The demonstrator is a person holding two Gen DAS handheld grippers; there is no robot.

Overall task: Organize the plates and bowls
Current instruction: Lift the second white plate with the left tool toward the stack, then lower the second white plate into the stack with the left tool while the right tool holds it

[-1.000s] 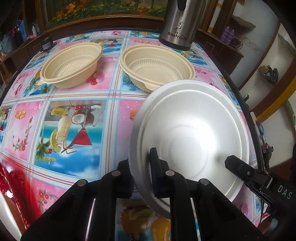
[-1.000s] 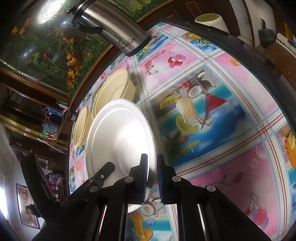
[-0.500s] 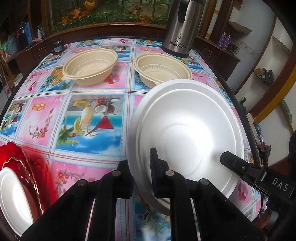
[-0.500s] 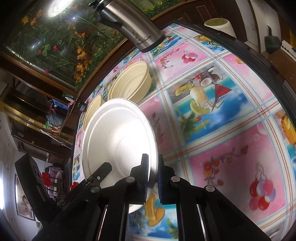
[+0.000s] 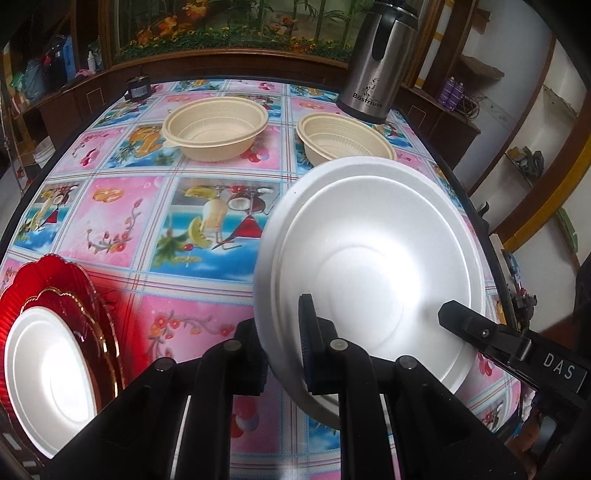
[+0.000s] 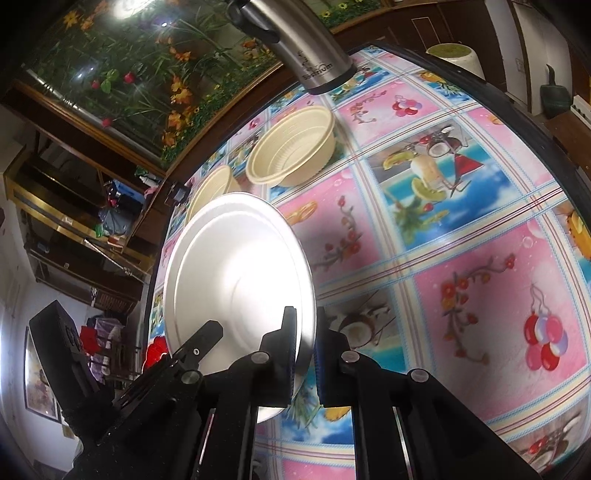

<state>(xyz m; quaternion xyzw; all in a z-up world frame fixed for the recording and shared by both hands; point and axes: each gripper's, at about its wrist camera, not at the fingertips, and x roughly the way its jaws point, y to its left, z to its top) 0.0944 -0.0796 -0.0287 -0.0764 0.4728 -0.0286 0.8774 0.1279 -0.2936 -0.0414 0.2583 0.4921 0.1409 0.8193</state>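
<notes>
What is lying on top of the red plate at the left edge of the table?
A white plate lies on the red plate, covering its middle. Only the red scalloped rim with a gold line shows; anything under the white plate is hidden.

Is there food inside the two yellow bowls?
No, both cream bowls on the table show only bare ribbed insides in the left wrist view.

A home dining room. The table (image 5: 110,206) wears a bright fruit-and-flower oilcloth, with a steel thermos (image 5: 380,62) at its far edge. Behind the table runs a dark wooden cabinet (image 5: 229,70) under a planted glass tank (image 5: 221,22); right of the thermos, wall shelves (image 5: 480,70) hold bottles (image 5: 453,94) and clutter.
</notes>
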